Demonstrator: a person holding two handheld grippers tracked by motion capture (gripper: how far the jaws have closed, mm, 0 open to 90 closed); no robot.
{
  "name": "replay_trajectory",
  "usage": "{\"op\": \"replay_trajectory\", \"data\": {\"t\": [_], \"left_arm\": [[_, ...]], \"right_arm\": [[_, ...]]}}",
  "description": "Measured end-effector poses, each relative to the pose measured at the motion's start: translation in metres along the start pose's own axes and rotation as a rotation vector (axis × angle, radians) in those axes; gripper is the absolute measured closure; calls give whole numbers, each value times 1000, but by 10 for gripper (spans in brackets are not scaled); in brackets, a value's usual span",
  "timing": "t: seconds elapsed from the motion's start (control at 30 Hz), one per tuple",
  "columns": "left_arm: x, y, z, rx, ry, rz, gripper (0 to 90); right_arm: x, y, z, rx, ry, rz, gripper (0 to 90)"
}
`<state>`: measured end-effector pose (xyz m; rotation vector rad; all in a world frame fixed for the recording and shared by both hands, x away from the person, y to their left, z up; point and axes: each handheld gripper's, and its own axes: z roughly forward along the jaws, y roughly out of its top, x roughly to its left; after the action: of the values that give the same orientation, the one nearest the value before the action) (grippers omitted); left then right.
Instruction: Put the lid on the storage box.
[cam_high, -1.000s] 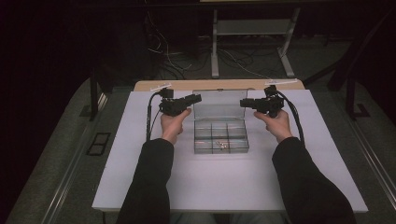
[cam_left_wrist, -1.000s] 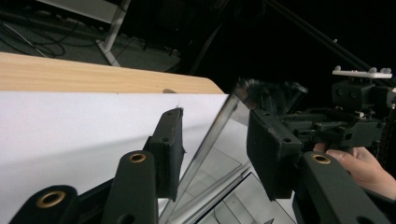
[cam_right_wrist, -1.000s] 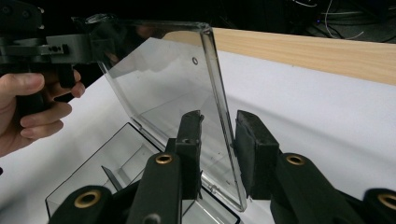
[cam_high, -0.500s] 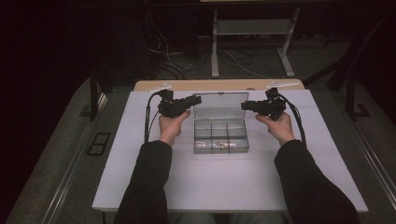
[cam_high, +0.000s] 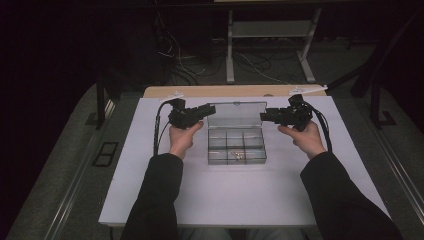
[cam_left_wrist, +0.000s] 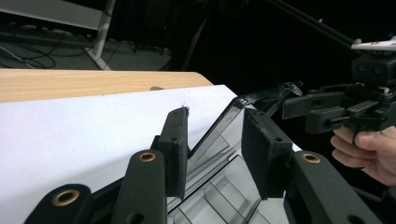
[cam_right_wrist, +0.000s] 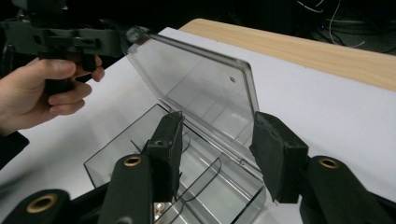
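Clear compartment box (cam_high: 236, 146) is placed on the white sheet (cam_high: 150, 200), its lid (cam_high: 236, 113) raised. Lid's left corner is held by the left gripper (cam_high: 210, 111); the right gripper (cam_high: 264, 116), just opened, holds nothing. If released, the lid could be dropped shut.

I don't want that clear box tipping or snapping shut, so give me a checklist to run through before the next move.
1. Lid of the clear box raised and leaning back: ok.
2. Left gripper at the lid's left corner: ok; whether it pinches the lid, cannot tell.
3. Right gripper free of the lid, jaws just been opening, nothing between them: ok.
4. Box sitting flat on the white table cover: ok.
5. Small parts lying in a front compartment: ok.
6. Lid able to stay up unaided: cannot tell.
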<state>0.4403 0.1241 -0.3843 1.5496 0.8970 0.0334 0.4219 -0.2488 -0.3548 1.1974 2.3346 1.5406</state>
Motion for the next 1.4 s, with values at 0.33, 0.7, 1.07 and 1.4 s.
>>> {"op": "replay_trajectory", "data": {"t": [0.33,0.7,1.07,1.4], "left_arm": [[-5,-7,-6,0,-13,28,585],[-11,-16,-12,-4,-19,57,551],[-16,-23,-16,-3,-19,82,515],[-22,-28,-20,13,2,110,483]], "right_arm": [[11,14,-15,-12,3,-32,467],[23,38,-22,-41,-8,-59,568],[30,40,-1,-10,-13,-82,892],[35,28,17,49,-15,-93,892]]}}
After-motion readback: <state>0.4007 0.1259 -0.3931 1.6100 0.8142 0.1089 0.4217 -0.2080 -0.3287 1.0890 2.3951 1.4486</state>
